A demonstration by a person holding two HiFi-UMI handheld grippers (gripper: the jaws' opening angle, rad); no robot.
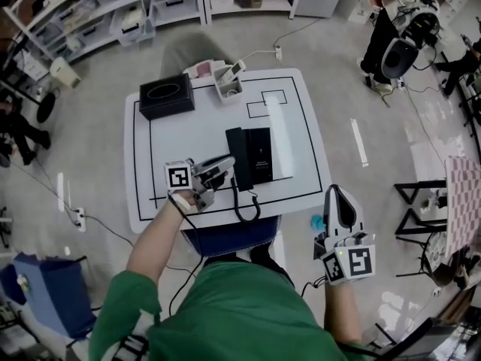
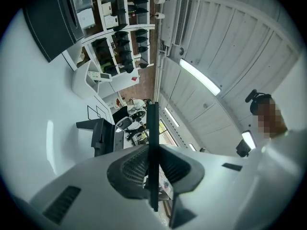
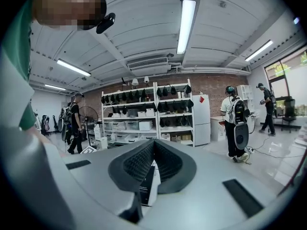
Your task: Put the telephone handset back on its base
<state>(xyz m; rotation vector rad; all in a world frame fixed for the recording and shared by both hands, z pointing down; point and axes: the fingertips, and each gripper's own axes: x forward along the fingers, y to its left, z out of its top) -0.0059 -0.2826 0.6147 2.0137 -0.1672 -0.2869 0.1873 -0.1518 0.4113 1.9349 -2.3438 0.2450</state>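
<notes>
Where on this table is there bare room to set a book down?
Free: the left side from the tissue box down to the left hand-held gripper; the right strip between the telephone base and the table edge. Crowded: the middle front, where that gripper, the handset and coiled cord meet.

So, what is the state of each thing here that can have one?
Left tongs: shut, empty, beside the handset.
Right tongs: shut, empty, off the table.
Handset: lying along the base's left side; seated or not, unclear.
Cord: trailing to the table's near edge.
</notes>
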